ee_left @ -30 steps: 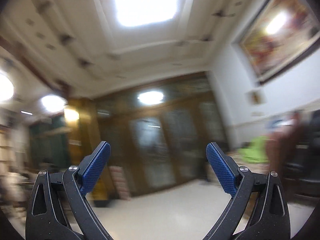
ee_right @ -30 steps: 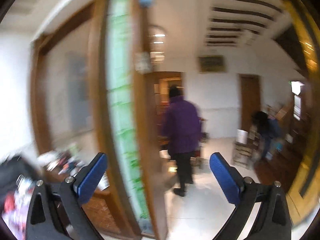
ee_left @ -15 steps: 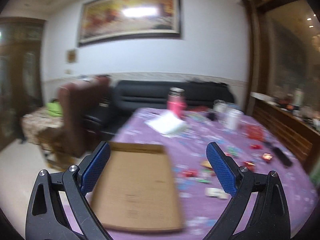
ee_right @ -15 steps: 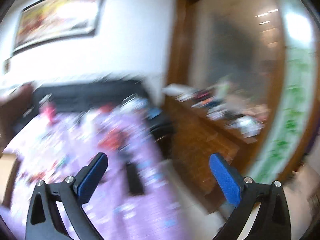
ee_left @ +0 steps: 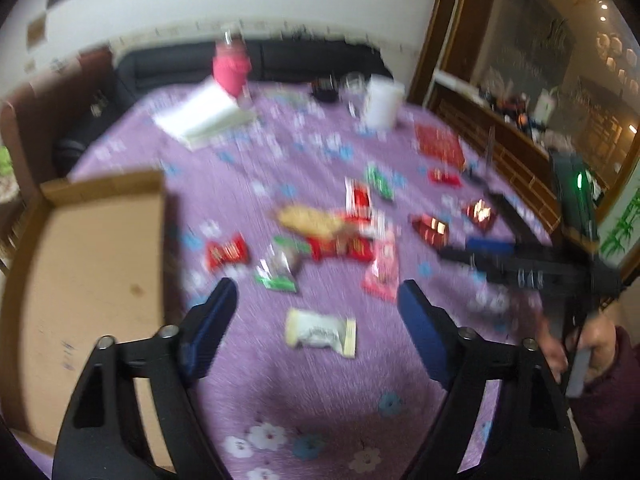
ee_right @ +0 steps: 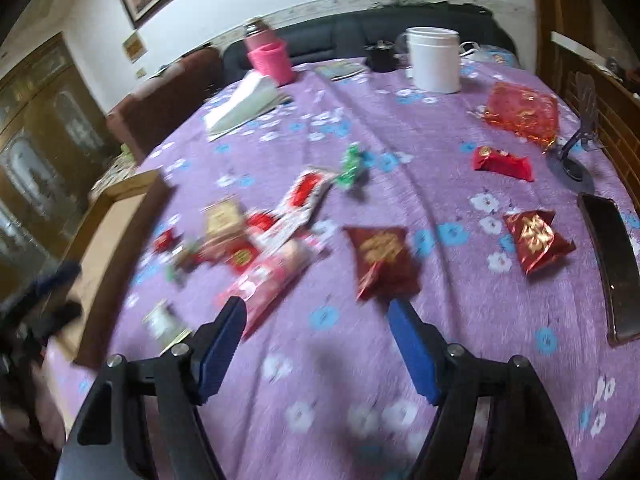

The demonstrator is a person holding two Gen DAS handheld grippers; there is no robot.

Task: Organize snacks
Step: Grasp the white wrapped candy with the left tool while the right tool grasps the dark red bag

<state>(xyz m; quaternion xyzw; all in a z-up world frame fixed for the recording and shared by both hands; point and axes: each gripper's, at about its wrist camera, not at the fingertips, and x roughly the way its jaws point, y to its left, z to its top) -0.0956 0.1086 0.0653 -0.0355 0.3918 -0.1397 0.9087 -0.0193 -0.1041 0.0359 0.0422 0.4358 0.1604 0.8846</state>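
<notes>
Several snack packets lie scattered on a purple flowered tablecloth (ee_left: 320,400). A white packet (ee_left: 320,333) lies just ahead of my open, empty left gripper (ee_left: 316,320). A shallow cardboard box (ee_left: 92,272) sits at the left. My open, empty right gripper (ee_right: 316,332) hovers above the cloth (ee_right: 360,400), near a dark red packet (ee_right: 382,258) and a pink packet (ee_right: 268,280). The right gripper also shows in the left wrist view (ee_left: 500,256), and the box in the right wrist view (ee_right: 116,232). The frames are blurred.
A pink flask (ee_right: 266,54), a white tub (ee_right: 434,58) and a white paper stack (ee_right: 244,106) stand at the far side. A black phone (ee_right: 612,264) and a small stand (ee_right: 576,148) are at the right. A sofa (ee_right: 360,36) lies behind.
Both grippers swung from views of the room and ceiling down toward the table. The snacks and box now fill both views. Both stay open.
</notes>
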